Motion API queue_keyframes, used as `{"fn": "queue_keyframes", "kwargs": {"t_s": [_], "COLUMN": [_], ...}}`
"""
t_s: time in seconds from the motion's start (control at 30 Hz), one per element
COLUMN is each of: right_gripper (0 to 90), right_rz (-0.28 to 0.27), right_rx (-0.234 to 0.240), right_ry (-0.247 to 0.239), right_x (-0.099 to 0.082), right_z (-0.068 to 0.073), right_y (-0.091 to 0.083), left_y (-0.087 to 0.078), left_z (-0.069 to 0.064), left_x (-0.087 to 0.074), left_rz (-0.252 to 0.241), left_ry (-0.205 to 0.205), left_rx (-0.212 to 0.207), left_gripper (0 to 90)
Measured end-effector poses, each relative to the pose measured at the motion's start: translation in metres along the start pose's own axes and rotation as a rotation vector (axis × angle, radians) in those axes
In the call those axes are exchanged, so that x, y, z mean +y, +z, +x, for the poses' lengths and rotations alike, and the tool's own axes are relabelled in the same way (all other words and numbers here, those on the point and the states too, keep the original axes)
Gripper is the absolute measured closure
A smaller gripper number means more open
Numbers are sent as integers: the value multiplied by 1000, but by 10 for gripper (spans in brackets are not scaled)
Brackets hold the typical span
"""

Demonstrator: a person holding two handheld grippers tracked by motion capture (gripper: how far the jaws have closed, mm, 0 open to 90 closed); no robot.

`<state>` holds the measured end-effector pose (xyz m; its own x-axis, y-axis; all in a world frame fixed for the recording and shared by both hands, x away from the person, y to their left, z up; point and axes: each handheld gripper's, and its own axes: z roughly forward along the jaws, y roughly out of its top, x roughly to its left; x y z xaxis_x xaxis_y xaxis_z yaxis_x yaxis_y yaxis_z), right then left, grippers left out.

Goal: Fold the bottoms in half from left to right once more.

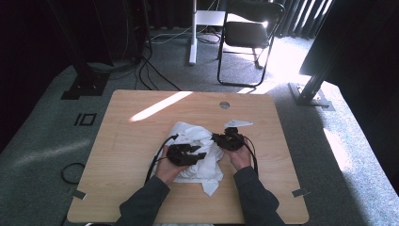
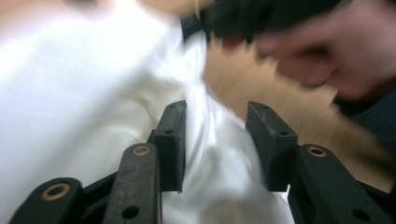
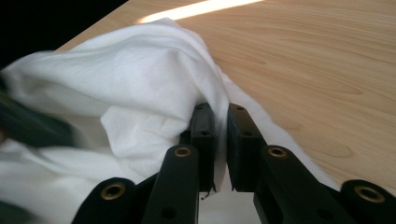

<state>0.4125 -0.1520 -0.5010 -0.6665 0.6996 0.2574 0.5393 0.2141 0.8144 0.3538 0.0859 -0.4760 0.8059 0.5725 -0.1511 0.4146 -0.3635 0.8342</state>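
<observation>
- A white cloth (image 1: 197, 153) is lying crumpled in a loose heap near the middle of the counter (image 1: 131, 141), toward the person's side.
- The left gripper (image 1: 197, 155) is sitting over the heap's left part. In the left gripper view its fingers (image 2: 170, 135) are standing apart, with a ridge of cloth (image 2: 219, 163) running up between them; the pads are not pressing on it, so this gripper is holding nothing.
- The right gripper (image 1: 217, 138) is working at the heap's right edge. In the right gripper view its fingers (image 3: 203, 135) are nearly together and are pinching a thin fold of cloth (image 3: 140, 84), which is rising out of the narrow gap.
- The right hand (image 2: 336, 51) is showing, blurred, beyond the cloth in the left gripper view.
- Progress, as judged: the work is looking like spreading or folding the cloth, and it is at an early stage. No flat layer or clean fold is showing; the fabric is bunching throughout.
- Remaining, as judged: the left gripper is needing a hold on an edge, the cloth is needing to be pulled flat, and any folding is yet to start.
</observation>
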Motion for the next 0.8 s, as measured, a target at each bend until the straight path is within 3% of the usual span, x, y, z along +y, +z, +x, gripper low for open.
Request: {"fn": "queue_keyframes", "kwargs": {"t_s": [0.03,0.07,0.1,0.13,0.17,0.27,0.3,0.37,0.4,0.5,0.53,0.57,0.6,0.67,0.7,0.8], "right_gripper": [820,810,794,794,793,786,684,648,611,603,602,607,607,616,619,594], "right_rz": [0,0,12,19,22,27,38,19,-41,-73,-137,-151,-151,-141,-96,-38], "right_rx": [0,-8,-28,-39,-42,-48,-117,-131,-160,-162,-150,-130,-130,-72,-40,2], "right_ry": [0,6,8,9,18,23,41,47,29,8,-58,-82,-82,-124,-172,-202], "right_x": [0,-1,-3,-5,-7,-9,-12,-11,-7,-5,-1,0,0,-2,-6,-14], "right_z": [0,-3,-7,-10,-12,-13,-16,-15,-7,0,24,33,33,50,66,82], "right_y": [0,0,0,-1,-2,-2,-8,-14,-30,-38,-57,-61,-61,-60,-50,-27], "left_y": [0,-22,-33,-33,-48,-52,-49,-40,-32,-28,-27,-24,-24,-20,-19,-18], "left_z": [0,10,17,17,35,45,65,74,78,78,77,76,76,71,71,69], "left_x": [0,8,10,10,14,13,8,-1,-8,-12,-13,-14,-14,-14,-14,-13], "left_rz": [0,-80,-115,-115,-149,-149,-75,-7,29,26,18,17,17,21,18,11], "left_ry": [0,-21,-31,-31,-83,-118,-168,-175,-186,-195,-205,-210,-210,-197,-199,-209], "left_rx": [0,24,57,57,126,148,159,172,152,143,138,136,136,143,140,142], "left_gripper": [598,598,590,589,593,607,618,618,620,620,619,617,616,613,613,613]}}
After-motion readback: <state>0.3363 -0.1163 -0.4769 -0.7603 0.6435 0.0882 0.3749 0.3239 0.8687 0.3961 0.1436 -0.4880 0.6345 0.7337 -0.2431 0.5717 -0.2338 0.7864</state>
